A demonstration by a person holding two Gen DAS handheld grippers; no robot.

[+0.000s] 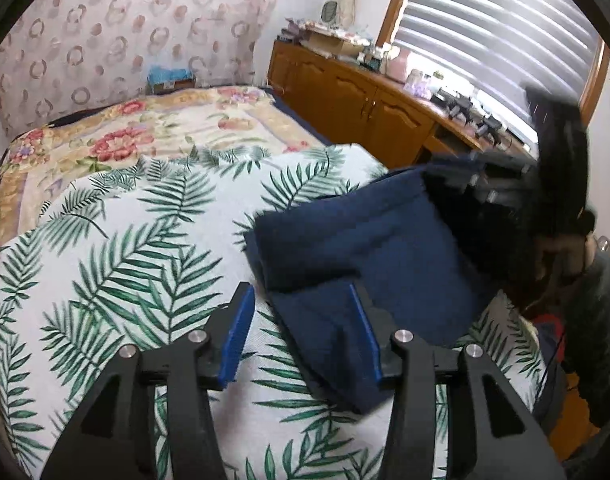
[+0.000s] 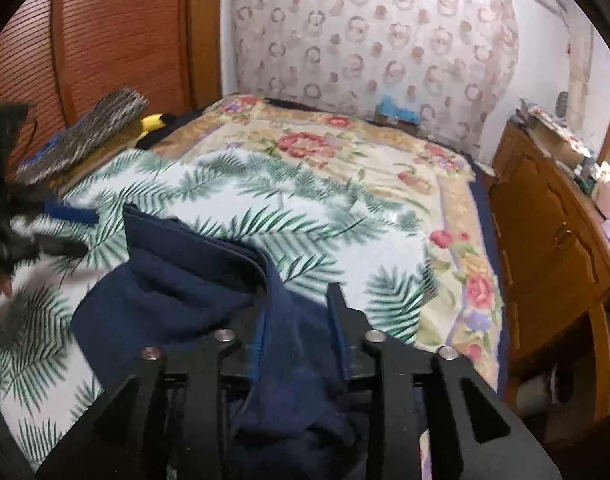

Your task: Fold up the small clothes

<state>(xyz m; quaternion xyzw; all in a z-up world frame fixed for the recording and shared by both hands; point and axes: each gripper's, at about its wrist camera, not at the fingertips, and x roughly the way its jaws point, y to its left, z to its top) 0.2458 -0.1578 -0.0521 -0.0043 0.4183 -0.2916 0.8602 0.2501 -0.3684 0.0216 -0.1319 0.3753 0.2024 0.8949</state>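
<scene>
Left gripper (image 1: pixel 301 312) and right gripper (image 2: pixel 297 312): black angular plastic linkage arms, silver round-head pivot screws, blue pads lining the fingers. The person wears a dark sleeve (image 1: pixel 597 300).

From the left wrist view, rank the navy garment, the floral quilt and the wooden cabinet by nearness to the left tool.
1. Navy garment: at the left tool, under its right finger.
2. Floral quilt: farther up the bed, left.
3. Wooden cabinet: beyond the bed, upper right.

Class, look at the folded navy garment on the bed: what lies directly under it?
The navy garment rests on the white palm-leaf cover, which shows all around it. Whatever lies beneath the garment's own folds is hidden.
</scene>
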